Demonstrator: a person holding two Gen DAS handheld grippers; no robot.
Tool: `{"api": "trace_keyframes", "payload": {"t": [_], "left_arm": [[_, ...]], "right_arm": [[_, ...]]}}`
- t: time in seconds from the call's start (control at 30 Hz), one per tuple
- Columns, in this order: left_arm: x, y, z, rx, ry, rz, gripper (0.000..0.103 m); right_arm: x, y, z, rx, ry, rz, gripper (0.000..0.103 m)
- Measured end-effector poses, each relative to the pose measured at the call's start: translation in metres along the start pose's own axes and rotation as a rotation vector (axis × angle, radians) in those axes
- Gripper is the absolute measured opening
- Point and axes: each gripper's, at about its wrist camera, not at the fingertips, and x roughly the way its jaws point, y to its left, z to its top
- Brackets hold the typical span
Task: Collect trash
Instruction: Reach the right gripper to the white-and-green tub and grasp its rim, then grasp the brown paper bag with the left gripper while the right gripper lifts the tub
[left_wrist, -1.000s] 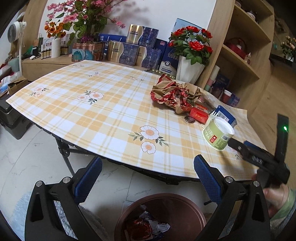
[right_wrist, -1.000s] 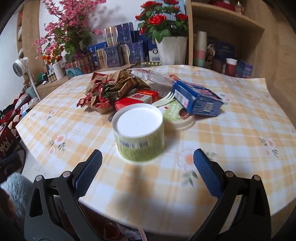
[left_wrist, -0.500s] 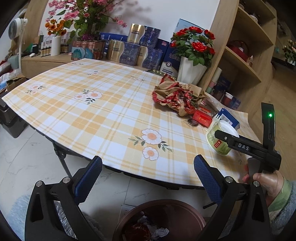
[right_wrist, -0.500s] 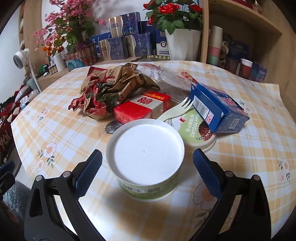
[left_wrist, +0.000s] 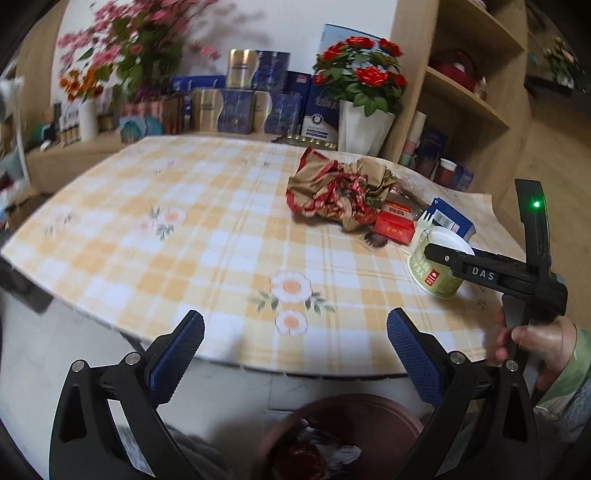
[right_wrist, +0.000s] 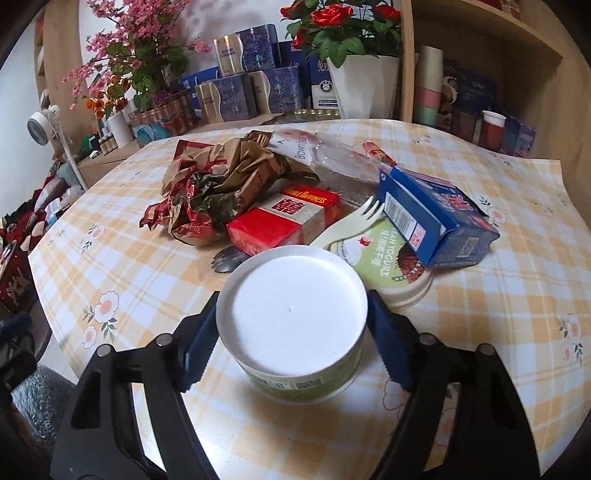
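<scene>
The worktop, under a yellow plaid floral cloth, carried an upturned green yogurt tub, its lid, a crumpled brown wrapper, a red carton and a blue box.

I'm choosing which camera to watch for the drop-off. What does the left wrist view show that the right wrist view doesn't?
Only the left wrist view shows the brown bin with trash below the table edge, the open left gripper, and the hand holding the right gripper.

Only the right wrist view shows the pads against the yogurt cup, its jaws having just been closing, and the green lid.

Both show cup, red box, blue carton.
</scene>
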Motion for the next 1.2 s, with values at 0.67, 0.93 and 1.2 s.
{"api": "trace_keyframes", "payload": {"t": [0.67, 0.93, 1.2], "left_arm": [[0.128, -0.007, 0.143, -0.01, 0.061, -0.154, 0.094], [0.187, 0.01, 0.143, -0.152, 0.143, -0.18, 0.088], [0.201, 0.001, 0.138, -0.141, 0.173, -0.193, 0.072]], "right_arm": [[-0.037, -0.032, -0.017, 0.147, -0.05, 0.015, 0.075], [-0.043, -0.044, -0.02, 0.163, -0.056, 0.01, 0.075], [-0.044, -0.05, -0.021, 0.2, -0.046, 0.022, 0.075]]}}
